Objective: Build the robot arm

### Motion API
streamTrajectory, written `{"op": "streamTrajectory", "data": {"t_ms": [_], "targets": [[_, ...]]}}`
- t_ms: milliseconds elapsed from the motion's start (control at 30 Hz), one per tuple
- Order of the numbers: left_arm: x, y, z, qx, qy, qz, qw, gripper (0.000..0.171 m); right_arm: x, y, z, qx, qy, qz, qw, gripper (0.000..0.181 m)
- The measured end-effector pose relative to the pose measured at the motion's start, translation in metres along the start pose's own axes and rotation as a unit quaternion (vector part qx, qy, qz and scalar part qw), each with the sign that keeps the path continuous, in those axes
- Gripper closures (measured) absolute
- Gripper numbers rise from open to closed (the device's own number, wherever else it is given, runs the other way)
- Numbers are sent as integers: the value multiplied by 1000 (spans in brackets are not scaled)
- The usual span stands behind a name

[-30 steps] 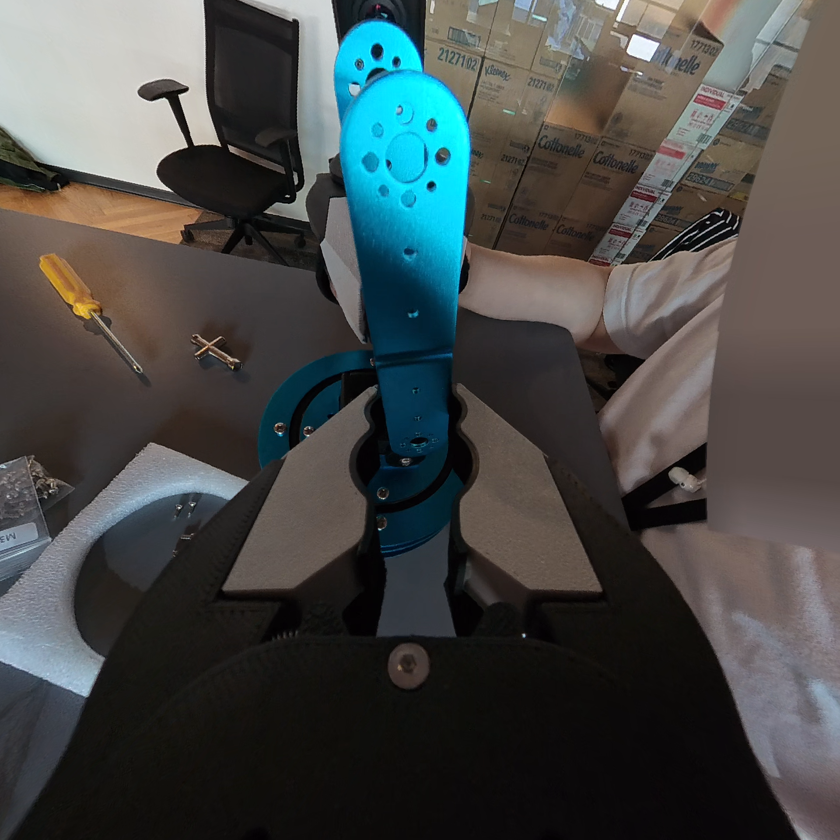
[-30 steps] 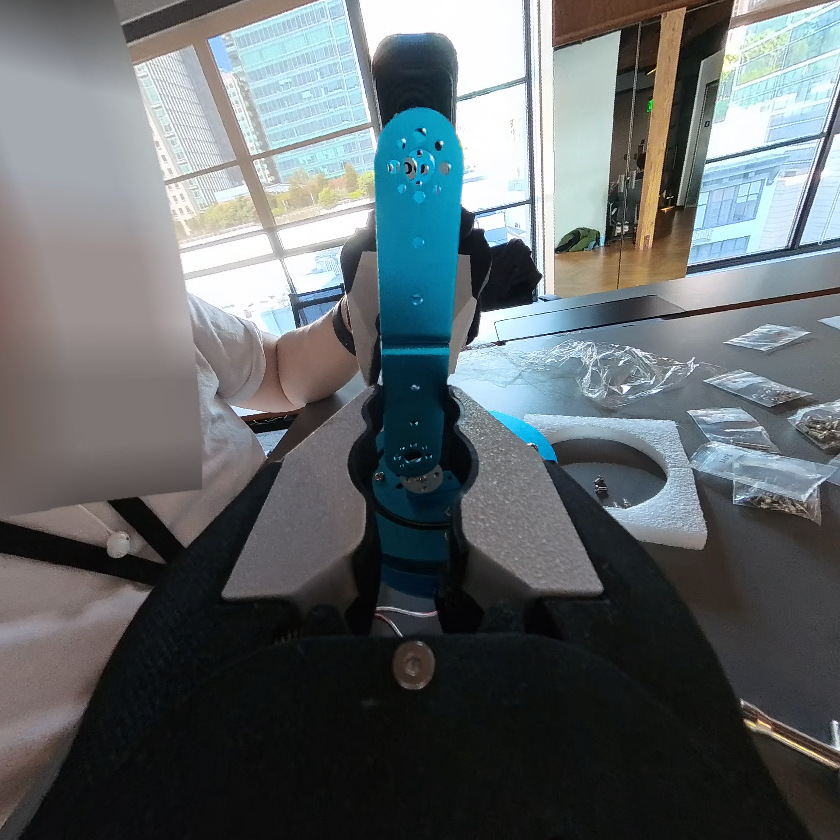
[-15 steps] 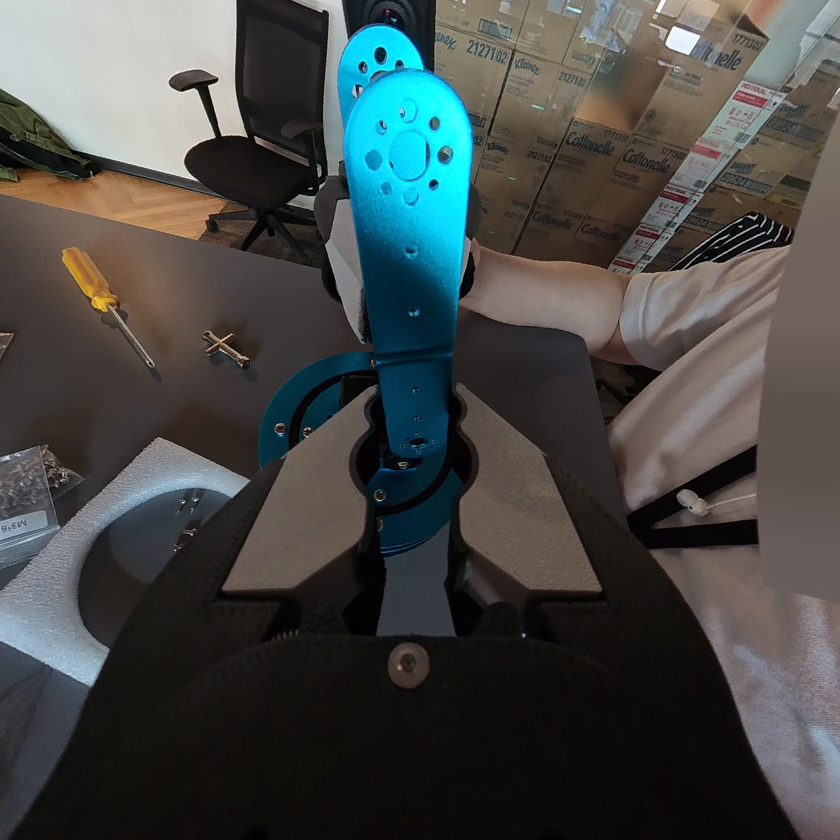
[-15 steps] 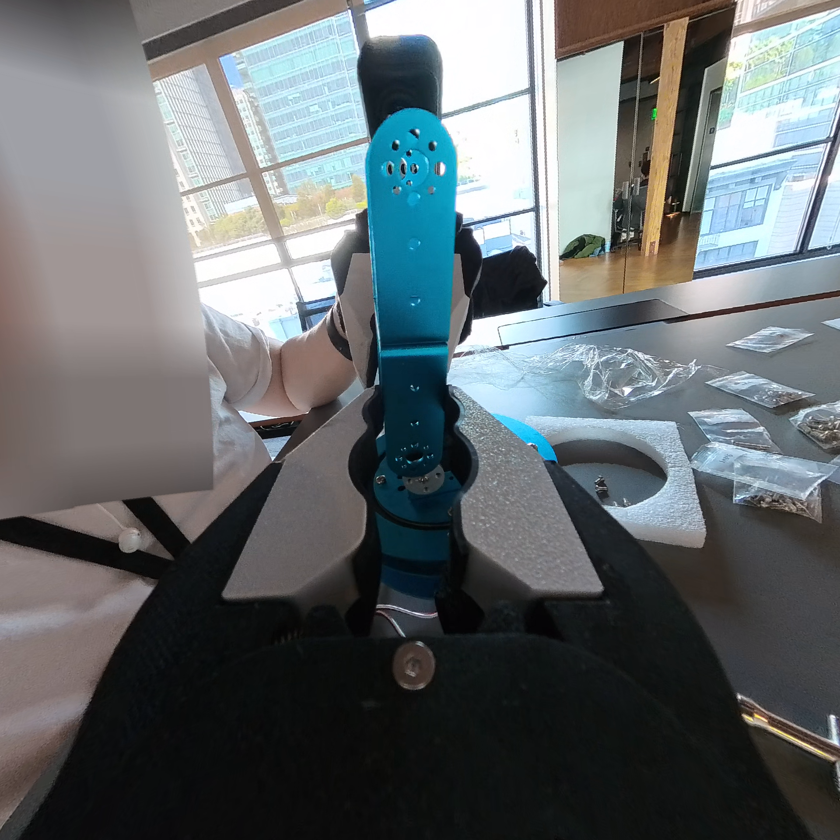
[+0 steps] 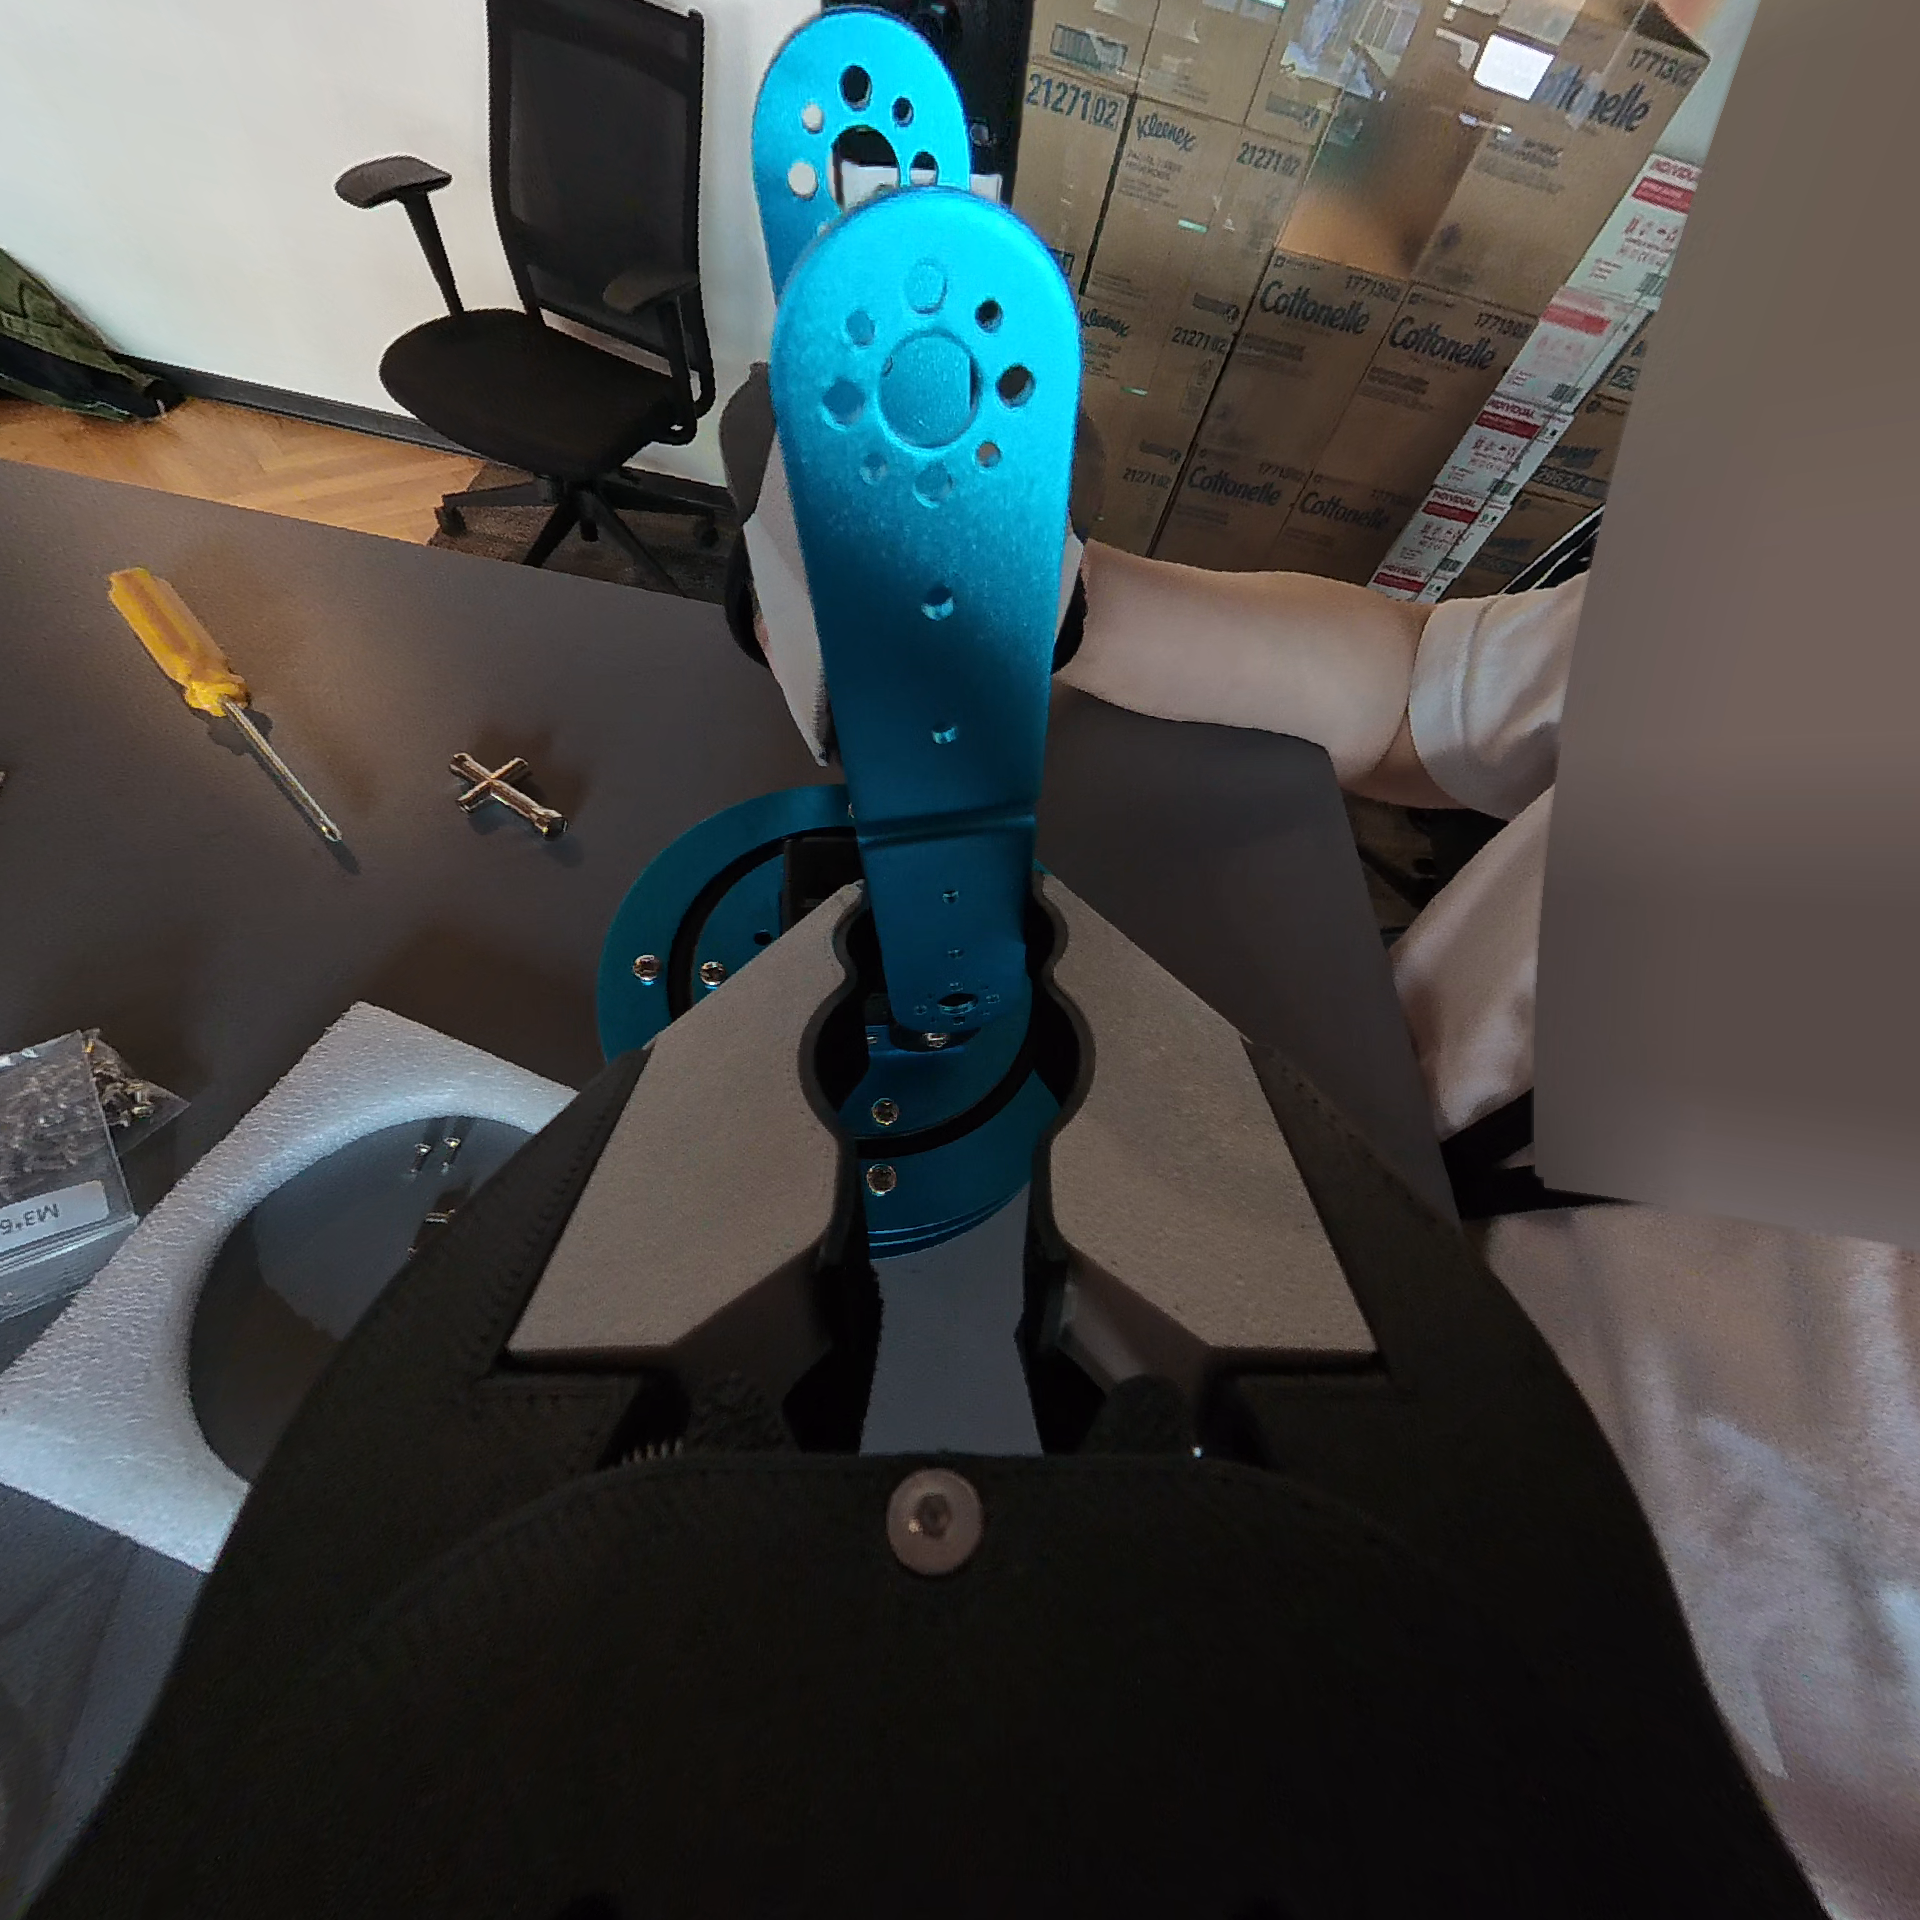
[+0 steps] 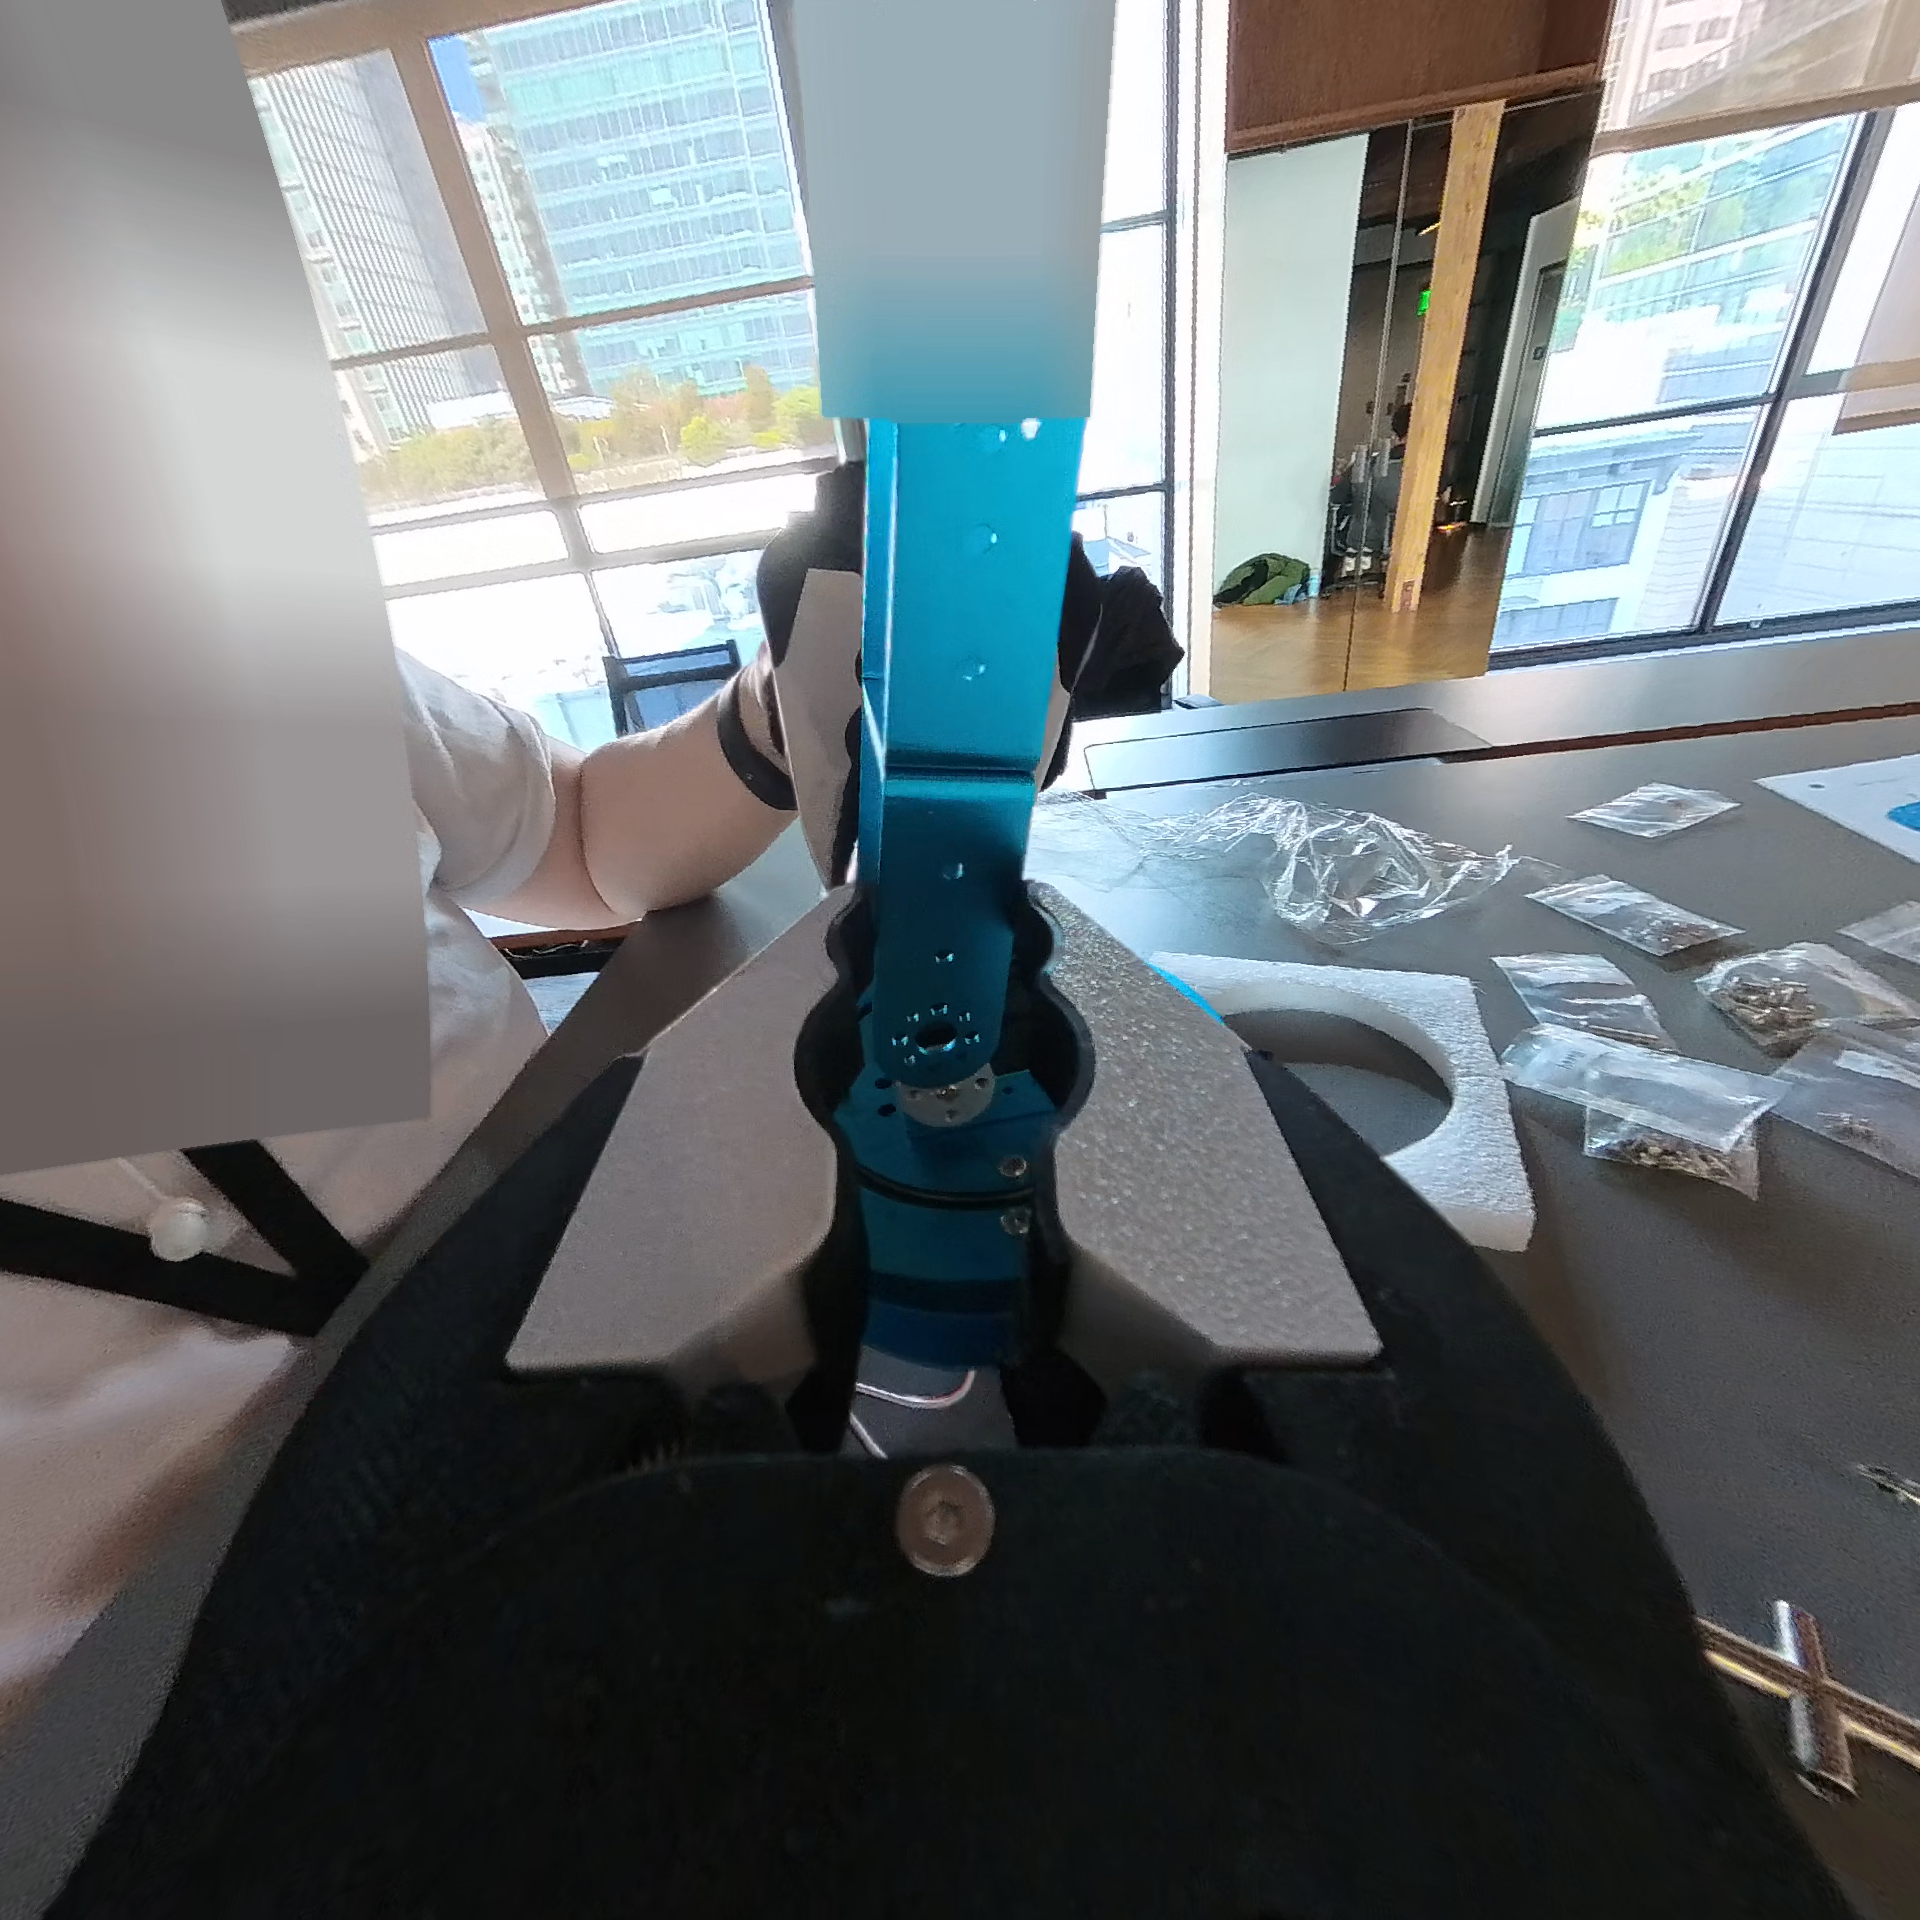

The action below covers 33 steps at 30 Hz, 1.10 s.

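A blue metal bracket [image 5: 935, 582] with two long drilled plates stands upright on a round blue base [image 5: 665, 935] on the dark table. My left gripper [image 5: 948, 935] is shut on the bracket's lower part, just above the base. My right gripper [image 6: 940, 914] is shut on the same bracket [image 6: 966, 644] from the opposite side, above the base [image 6: 935, 1226]. Each gripper shows behind the bracket in the other's view: the right one in the left wrist view [image 5: 774, 582], the left one in the right wrist view [image 6: 821, 686]. A mosaic patch hides the bracket's top in the right wrist view.
A yellow screwdriver [image 5: 197, 665] and a cross wrench [image 5: 504, 790] lie on the table. A white foam block with a round hole [image 5: 156, 1351] holds small screws; screw bags [image 6: 1662, 1112] and crumpled plastic wrap [image 6: 1351, 862] lie beyond it. A person's arm [image 5: 1247, 655], an office chair [image 5: 551, 353] and cardboard boxes [image 5: 1299, 364] are nearby. The tips of both grippers are at nearly the same place.
Both grippers stay shut on the bracket. The bracket now looks larger and closer in both views, and the background has shifted a little to the right in the left wrist view.
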<state>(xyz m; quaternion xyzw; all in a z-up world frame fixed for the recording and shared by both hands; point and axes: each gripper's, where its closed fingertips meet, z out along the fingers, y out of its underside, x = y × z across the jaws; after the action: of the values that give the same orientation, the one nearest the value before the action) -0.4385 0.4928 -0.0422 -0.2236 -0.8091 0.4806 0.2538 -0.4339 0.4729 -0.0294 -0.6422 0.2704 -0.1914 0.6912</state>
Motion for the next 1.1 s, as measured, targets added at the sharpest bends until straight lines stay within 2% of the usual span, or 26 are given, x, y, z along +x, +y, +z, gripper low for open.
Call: {"op": "streamTrajectory", "data": {"t_ms": [600, 867, 1100], "targets": [[-1, 0, 2, 20, -6, 27, 999, 146, 1, 2, 0, -21, 20, -25, 999, 156], [-3, 0, 2, 25, -9, 16, 1000, 146, 6, 10, -3, -73, 62, -52, 994, 156], [-3, 0, 2, 7, -24, 42, 999, 146, 4, 8, 2, -39, 26, -11, 999, 155]]}}
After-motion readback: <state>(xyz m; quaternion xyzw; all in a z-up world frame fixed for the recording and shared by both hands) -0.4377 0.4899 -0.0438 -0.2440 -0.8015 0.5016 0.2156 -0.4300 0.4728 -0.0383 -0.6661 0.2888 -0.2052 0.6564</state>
